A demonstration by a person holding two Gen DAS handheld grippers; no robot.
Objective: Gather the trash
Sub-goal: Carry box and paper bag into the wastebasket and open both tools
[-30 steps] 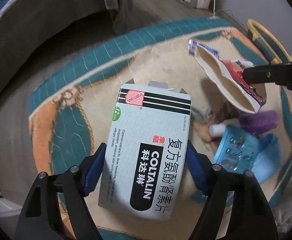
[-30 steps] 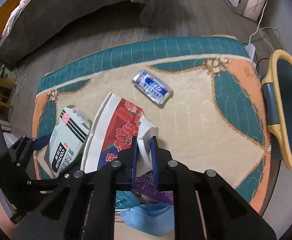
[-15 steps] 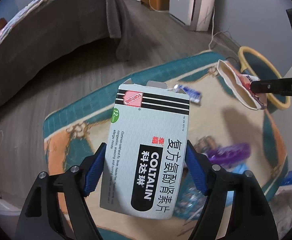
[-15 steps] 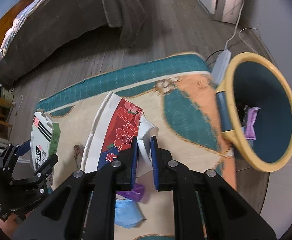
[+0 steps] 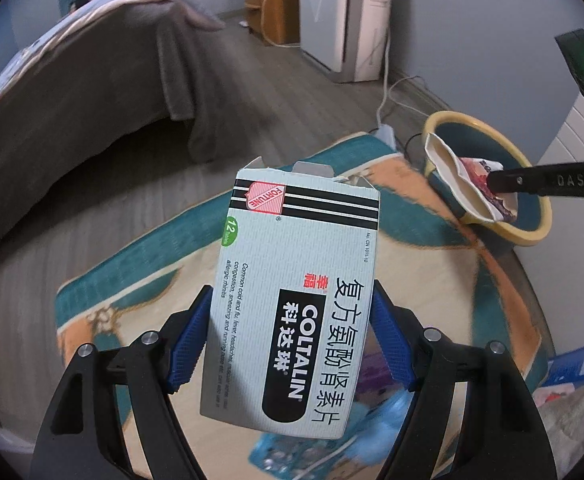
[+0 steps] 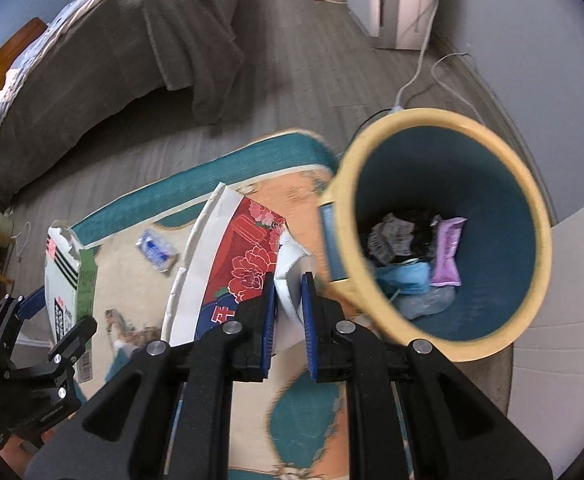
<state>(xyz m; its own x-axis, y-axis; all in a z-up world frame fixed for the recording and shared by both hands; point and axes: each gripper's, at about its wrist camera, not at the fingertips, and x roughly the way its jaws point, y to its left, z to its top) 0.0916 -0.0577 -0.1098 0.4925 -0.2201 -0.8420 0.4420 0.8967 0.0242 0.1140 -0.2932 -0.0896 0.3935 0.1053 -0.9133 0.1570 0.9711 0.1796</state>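
My left gripper (image 5: 290, 344) is shut on a grey Coltalin medicine box (image 5: 296, 292), its blue pads pressed to both long sides, held up over the rug. My right gripper (image 6: 288, 312) is shut on a torn red flowered paper wrapper (image 6: 228, 264), which hangs just left of the yellow-rimmed teal bin (image 6: 540, 216). In the left wrist view that wrapper (image 5: 448, 172) is in front of the bin (image 5: 532, 236), pinched by the right gripper (image 5: 496, 182). The right wrist view also shows the box (image 6: 68, 280) in the left gripper (image 6: 58, 320).
The bin holds crumpled paper, a purple packet (image 6: 446, 252) and blue scraps. On the teal and orange rug (image 6: 140, 208) lie a blue foil packet (image 6: 156, 250) and, in the left wrist view, purple and blue litter (image 5: 372, 432). A bed (image 5: 72, 100), an appliance and cables stand beyond.
Both grippers rose and swung toward the bin with their loads. The wrapper went from over the rug's middle to beside the bin's rim, and the box lifted higher.
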